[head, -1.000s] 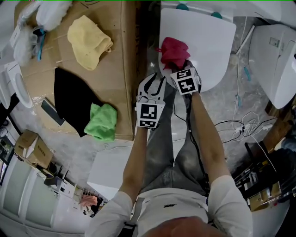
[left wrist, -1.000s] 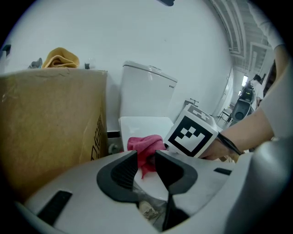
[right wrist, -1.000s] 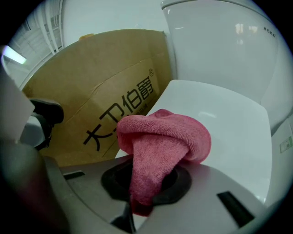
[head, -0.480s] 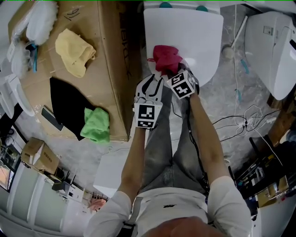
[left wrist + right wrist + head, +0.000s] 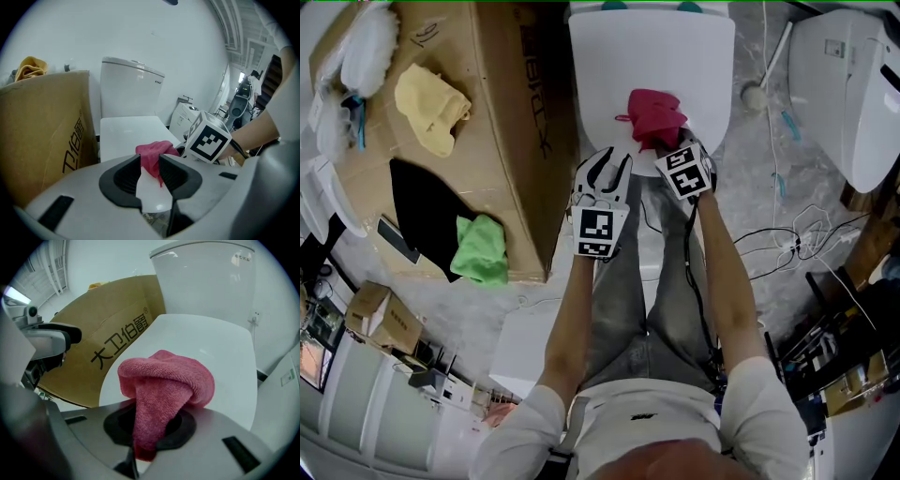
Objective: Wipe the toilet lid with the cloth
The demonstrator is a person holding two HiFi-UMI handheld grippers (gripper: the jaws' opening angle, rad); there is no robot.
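Wiping is the step in hand, as I read it. The crimson terry cloth (image 5: 164, 380) is bunched into a soft lump with its tail pinched between the jaws of the right gripper (image 5: 147, 427). The jaws are clamped tight on the fabric and the rest of the cloth bulges out ahead of them. From where the head view looks down, the cloth (image 5: 654, 117) sits on the front half of the closed white plastic toilet lid (image 5: 652, 56), a little right of its middle. It looks to be pressed against the surface, though I cannot see the contact itself.

Most of the lid towards the white ceramic cistern (image 5: 129, 89) lies bare beyond the cloth, so a good deal of surface seems left to cover.

The left gripper (image 5: 150, 171) hovers just beside the right one, at the lid's front left edge. Its jaws stand a narrow gap apart with nothing between them, and only the lid and the cloth show through the gap.

To the left stands a tall brown cardboard box (image 5: 516, 122) with a pale yellow rag (image 5: 431, 108) and a bright green rag (image 5: 483, 248) lying on it.

The next move, I would judge, calls for steady downward pressure and a long stroke away towards the cistern. The grip needs to stay firm so the cloth does not drag out of the jaws.
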